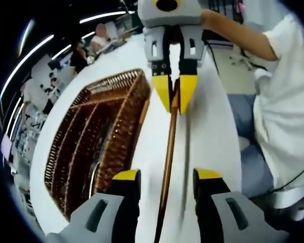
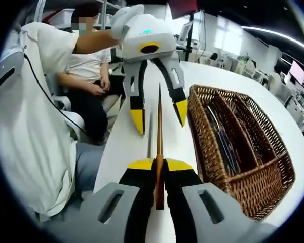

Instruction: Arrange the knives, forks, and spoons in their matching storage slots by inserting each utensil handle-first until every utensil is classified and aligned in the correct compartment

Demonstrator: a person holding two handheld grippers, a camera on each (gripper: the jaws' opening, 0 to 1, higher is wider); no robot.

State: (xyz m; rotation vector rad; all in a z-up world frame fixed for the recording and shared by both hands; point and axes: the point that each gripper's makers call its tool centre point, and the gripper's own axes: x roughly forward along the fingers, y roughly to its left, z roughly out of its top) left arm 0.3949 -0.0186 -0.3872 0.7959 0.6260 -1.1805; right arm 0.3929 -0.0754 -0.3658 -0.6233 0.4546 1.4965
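Observation:
A thin brown utensil (image 2: 159,126) is seen edge-on, so I cannot tell its kind. My right gripper (image 2: 160,164) is shut on its near end and holds it over the white table (image 2: 126,152). Its pointed far end reaches between the spread jaws of my left gripper (image 2: 159,117), which is open. In the left gripper view the same utensil (image 1: 168,152) runs up between my left gripper's (image 1: 166,175) jaws to the right gripper (image 1: 175,104). A brown wicker basket (image 2: 207,147) with long compartments lies beside it, with several metal utensils (image 2: 224,139) inside.
The wicker basket (image 1: 126,126) lies left of the utensil in the left gripper view. A person in a white shirt (image 1: 283,106) stands at the table's edge. A second person (image 2: 91,71) sits behind. Desks and monitors (image 2: 289,76) fill the background.

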